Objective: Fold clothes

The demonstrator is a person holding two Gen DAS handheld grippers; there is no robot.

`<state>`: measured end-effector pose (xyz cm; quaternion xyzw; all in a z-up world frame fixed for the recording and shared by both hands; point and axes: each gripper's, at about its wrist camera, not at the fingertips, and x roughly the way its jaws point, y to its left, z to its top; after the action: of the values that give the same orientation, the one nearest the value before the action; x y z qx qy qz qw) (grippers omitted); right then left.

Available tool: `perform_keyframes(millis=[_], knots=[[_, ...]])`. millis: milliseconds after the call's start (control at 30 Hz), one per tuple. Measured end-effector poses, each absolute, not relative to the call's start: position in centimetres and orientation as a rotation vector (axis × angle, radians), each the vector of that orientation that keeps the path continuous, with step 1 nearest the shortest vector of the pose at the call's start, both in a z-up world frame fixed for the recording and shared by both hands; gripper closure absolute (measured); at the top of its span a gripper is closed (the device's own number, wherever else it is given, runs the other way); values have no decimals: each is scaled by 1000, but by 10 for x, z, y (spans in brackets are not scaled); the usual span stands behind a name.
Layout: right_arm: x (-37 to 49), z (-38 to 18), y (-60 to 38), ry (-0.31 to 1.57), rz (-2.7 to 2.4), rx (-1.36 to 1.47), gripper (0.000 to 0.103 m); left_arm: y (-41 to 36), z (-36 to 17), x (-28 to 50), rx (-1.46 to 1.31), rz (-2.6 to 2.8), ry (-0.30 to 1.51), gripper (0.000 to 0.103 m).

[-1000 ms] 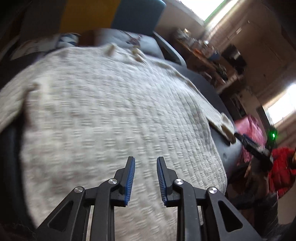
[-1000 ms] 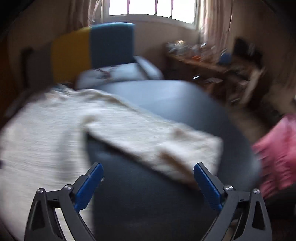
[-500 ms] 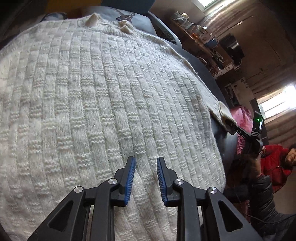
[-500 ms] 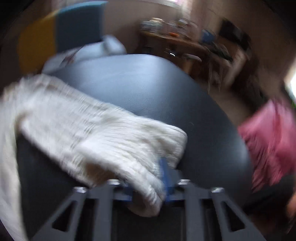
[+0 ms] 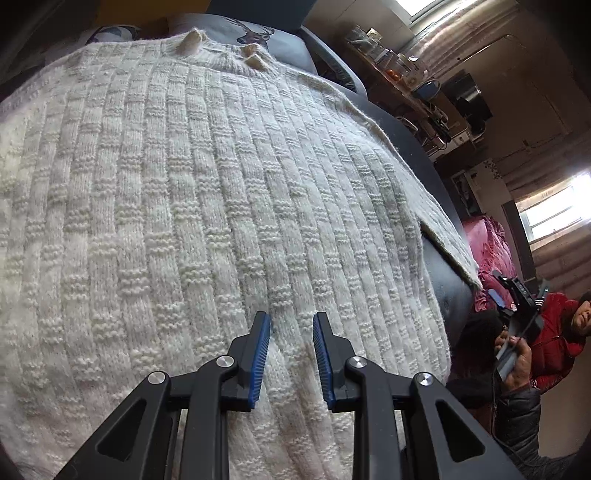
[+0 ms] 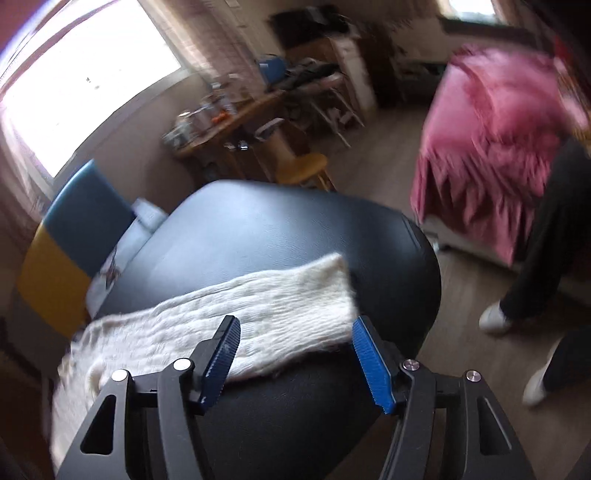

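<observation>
two open grippers, left gripper (image 5: 288,354) and right gripper (image 6: 295,358), over a soft, floppy cream knit sweater (image 5: 207,206); its sleeve cuff (image 6: 317,295) looks easiest to pinch.

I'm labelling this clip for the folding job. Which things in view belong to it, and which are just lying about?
Part of the job:
- white knit sweater
- its sleeve
- dark table
- left claw
- right claw

Just lying about:
- pink blanket
- deer cushion
- wooden stool
</observation>
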<state>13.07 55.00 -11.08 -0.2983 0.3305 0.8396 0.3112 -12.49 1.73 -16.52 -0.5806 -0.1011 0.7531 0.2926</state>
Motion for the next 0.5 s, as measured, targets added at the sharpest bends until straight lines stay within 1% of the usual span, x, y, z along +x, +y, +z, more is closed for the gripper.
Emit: perform_keyframes(millis=[33,100,133,300,467,500], knots=[[122,-105,542,831,2260,-814,38,19,-161,-126,-1542,2014,-258,79],[99,-98,525,745,2341,-891,30,26,-145,-132,-1484,2027,-226,79],[83,-97,516,700,2378,-943,28,30,-137,-137,-1454,2030,-208,79],[7,-110,485,505,2416,-1210,29,71,-99,-168,-1315,2078,-53,79],[-27,-131,487,362,2317,-1375,29,130,-95,-209,-1246,2048,100,79],[-29,-135,491,360,2293,-1396,29,144,-97,-218,-1239,2038,130,79]])
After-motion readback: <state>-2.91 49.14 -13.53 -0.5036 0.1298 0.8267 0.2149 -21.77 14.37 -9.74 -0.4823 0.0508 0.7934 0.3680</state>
